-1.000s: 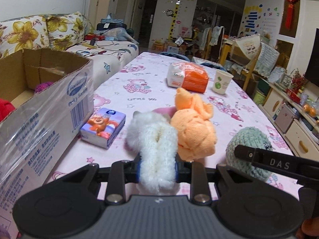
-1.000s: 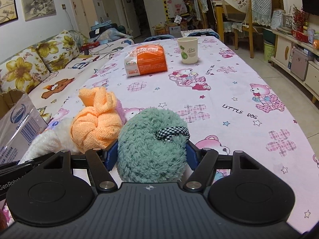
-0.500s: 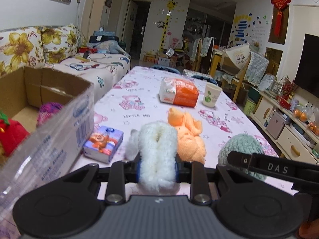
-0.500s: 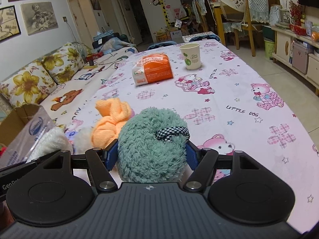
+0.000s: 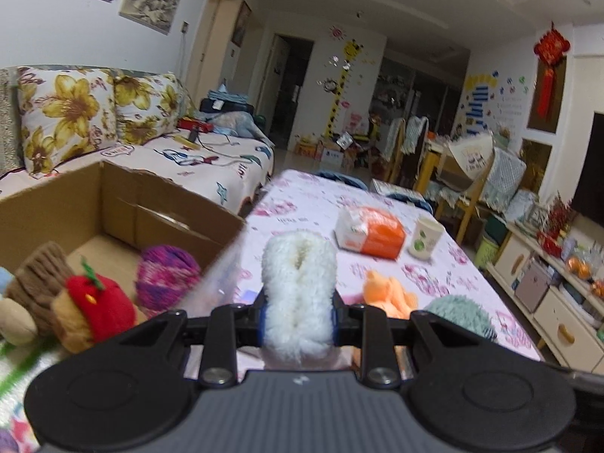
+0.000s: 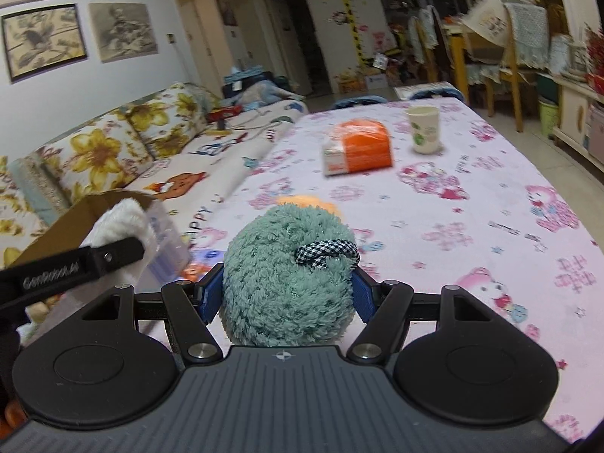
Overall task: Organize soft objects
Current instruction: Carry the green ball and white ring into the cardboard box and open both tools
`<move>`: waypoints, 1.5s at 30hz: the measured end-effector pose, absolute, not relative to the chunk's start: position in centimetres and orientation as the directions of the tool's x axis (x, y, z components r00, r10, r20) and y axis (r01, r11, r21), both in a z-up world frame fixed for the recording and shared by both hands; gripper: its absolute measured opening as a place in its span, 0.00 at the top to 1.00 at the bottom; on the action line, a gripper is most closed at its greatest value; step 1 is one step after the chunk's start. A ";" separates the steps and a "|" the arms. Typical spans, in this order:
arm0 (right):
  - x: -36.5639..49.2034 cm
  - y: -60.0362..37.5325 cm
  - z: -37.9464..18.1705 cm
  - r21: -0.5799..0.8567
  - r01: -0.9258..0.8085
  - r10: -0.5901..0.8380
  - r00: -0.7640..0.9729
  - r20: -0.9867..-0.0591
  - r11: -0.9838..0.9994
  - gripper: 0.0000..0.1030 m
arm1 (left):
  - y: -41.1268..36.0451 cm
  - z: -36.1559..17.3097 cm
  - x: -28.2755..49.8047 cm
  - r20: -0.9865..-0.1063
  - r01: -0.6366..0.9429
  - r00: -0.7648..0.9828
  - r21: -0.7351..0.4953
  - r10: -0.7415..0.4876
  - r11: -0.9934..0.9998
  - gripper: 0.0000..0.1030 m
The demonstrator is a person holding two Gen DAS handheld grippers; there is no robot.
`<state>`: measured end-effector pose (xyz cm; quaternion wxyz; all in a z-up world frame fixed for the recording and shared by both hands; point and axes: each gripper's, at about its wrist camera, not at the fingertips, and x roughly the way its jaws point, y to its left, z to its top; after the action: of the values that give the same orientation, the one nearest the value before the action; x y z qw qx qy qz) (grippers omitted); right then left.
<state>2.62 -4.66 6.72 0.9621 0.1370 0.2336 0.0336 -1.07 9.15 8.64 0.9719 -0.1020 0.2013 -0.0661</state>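
Left gripper fingers pinch white plush, box just left; right gripper fingers squeeze green pompom, likely box-bound too.

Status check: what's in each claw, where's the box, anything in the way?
Left claw shut on white fluffy toy. Right claw shut on teal plush ball. Cardboard box to the left, already holding toys. Orange plush on table; path looks clear.

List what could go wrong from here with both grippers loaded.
1. The left gripper pinches only the lower part of the white plush; it may slip out before reaching the box.
2. The two grippers travel close together, so the right gripper with the green plush might bump the left one.
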 end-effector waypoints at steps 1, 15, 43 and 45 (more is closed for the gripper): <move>2.7 -4.3 6.9 0.276 -0.015 0.139 0.890 -0.435 0.961 0.19 | 9.5 8.8 -1.1 -0.372 0.079 0.914 -0.227 -0.162 0.971 0.74; 4.2 -0.5 8.9 0.301 -0.185 0.295 0.877 -0.379 0.935 0.18 | 16.3 10.2 -1.4 -0.304 -0.054 0.951 -0.332 -0.053 0.942 0.74; 4.1 7.9 9.0 0.145 -0.593 0.581 0.659 -0.478 0.792 0.10 | 25.4 10.0 1.5 -0.334 -0.155 0.942 -0.316 0.044 0.936 0.63; 3.7 8.0 9.1 0.111 -0.605 0.576 0.664 -0.477 0.788 0.02 | 25.3 10.0 1.5 -0.338 -0.158 0.940 -0.299 0.050 0.941 0.52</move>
<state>3.71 7.98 9.10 0.9116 -0.0284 0.2514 0.3240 1.54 25.28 9.96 0.9712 -0.1632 0.1652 0.0533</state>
